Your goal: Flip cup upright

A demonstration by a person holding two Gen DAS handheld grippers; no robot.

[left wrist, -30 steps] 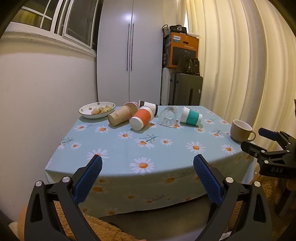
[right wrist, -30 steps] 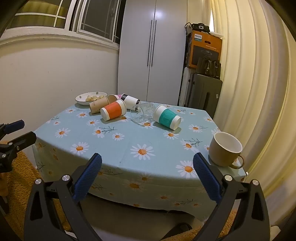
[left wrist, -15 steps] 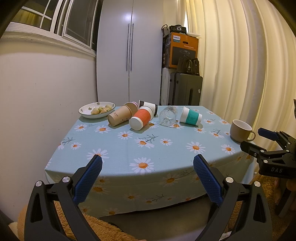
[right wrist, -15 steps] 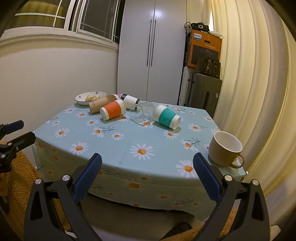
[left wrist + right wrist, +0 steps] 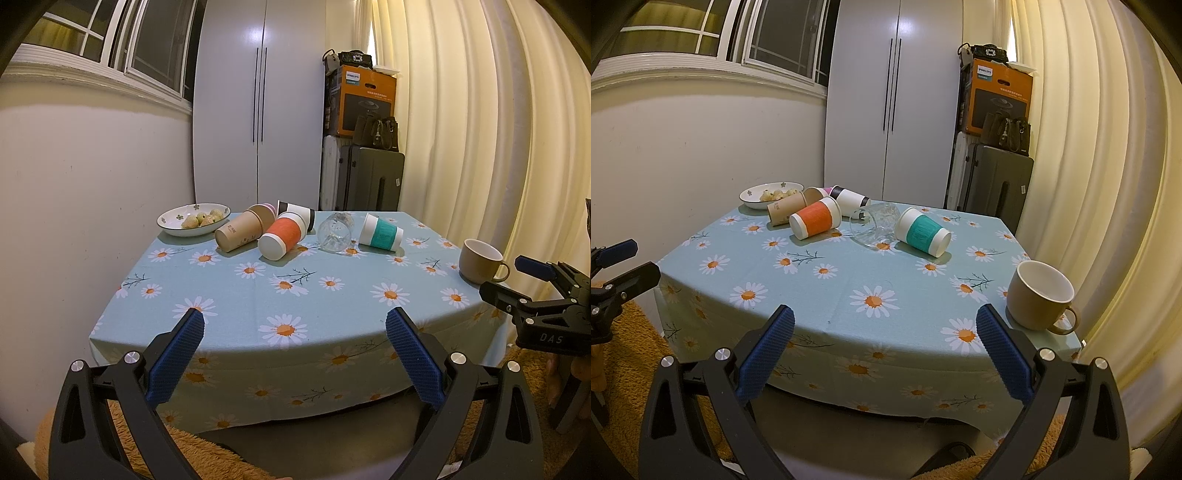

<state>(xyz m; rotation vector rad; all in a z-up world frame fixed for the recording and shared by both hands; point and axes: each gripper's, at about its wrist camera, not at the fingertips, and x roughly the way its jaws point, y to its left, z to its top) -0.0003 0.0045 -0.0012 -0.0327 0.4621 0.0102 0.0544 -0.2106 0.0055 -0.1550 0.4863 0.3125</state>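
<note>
Several cups lie on their sides at the far end of the table: a brown paper cup, an orange-sleeved cup, a black-banded white cup, a clear glass and a teal-sleeved cup. They also show in the right wrist view, with the orange cup, the glass and the teal cup. My left gripper is open and empty, short of the table's near edge. My right gripper is open and empty, also short of the edge.
A tan mug stands upright at the table's right corner. A bowl of food sits at the far left. The table has a daisy cloth. A wall is left, curtains right, a suitcase behind.
Both grippers have barely shifted; the view has risen very slightly. Nothing on the table has moved.
</note>
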